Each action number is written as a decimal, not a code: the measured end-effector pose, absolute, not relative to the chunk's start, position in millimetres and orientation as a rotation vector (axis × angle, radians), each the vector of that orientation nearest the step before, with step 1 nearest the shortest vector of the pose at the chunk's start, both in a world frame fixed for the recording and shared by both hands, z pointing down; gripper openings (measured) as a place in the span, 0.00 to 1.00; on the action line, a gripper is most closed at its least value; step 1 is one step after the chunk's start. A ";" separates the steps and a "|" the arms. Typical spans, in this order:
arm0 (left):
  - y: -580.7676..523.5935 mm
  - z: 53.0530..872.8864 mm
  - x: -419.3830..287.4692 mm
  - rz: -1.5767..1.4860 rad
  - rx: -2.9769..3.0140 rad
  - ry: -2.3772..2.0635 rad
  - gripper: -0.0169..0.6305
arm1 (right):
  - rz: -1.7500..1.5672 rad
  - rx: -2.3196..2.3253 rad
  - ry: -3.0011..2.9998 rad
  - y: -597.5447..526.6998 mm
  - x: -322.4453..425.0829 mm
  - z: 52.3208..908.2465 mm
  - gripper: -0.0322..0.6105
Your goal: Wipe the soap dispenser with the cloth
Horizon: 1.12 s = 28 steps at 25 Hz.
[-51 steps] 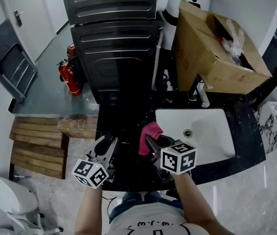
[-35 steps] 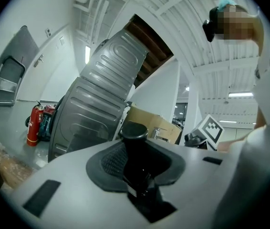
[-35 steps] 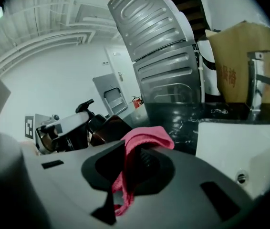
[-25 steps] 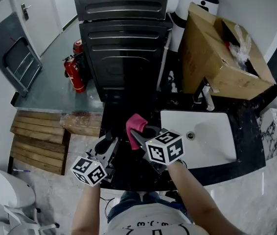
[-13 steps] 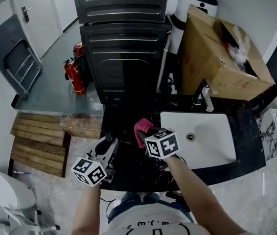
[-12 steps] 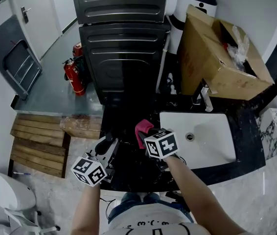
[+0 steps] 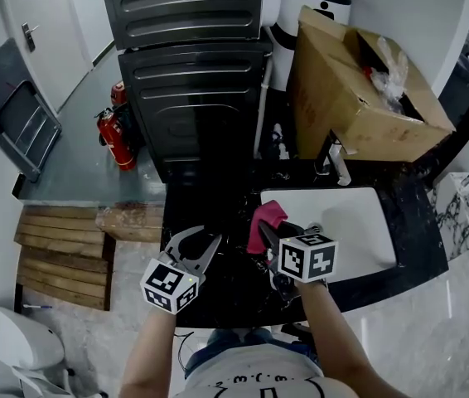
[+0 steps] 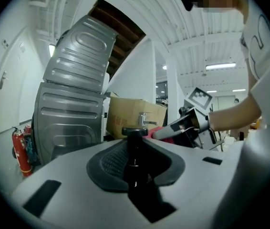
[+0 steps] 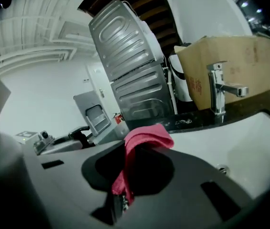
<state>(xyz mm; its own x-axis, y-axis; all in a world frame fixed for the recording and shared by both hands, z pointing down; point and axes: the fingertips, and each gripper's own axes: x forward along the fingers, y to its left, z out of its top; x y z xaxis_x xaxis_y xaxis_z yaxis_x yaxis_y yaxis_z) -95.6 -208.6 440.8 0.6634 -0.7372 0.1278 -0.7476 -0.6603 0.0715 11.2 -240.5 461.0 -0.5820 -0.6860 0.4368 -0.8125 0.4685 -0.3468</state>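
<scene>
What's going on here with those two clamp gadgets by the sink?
A person stands at a dark counter beside a white sink, a gripper in each hand. The left gripper is clamped on a black soap dispenser. The right gripper holds a pink cloth nearby, not touching the dispenser.

txt: none legible | cardboard box (image 9: 230, 56): red print (image 9: 194, 86), too blurry to read

Forearms reached up from 6 o'clock; left gripper (image 7: 200, 239) pointed toward 1 o'clock, jaws clamped on soap dispenser (image 8: 135, 152); right gripper (image 7: 262, 232) pointed toward 10 o'clock, pinching cloth (image 7: 268, 216).
</scene>
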 end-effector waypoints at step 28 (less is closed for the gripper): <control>-183.9 449.5 -123.1 0.274 2.689 -1.401 0.34 | 0.789 1.227 -2.541 -217.4 -2.5 457.6 0.13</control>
<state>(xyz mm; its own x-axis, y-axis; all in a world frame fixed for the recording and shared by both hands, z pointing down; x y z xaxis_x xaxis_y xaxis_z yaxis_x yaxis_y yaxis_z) -123.1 -183.9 449.5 0.5613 -0.8022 0.2035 -0.8197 -0.5728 0.0033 -2.5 -217.4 457.6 -0.6309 -0.6617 0.4051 -0.7748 0.5097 -0.3741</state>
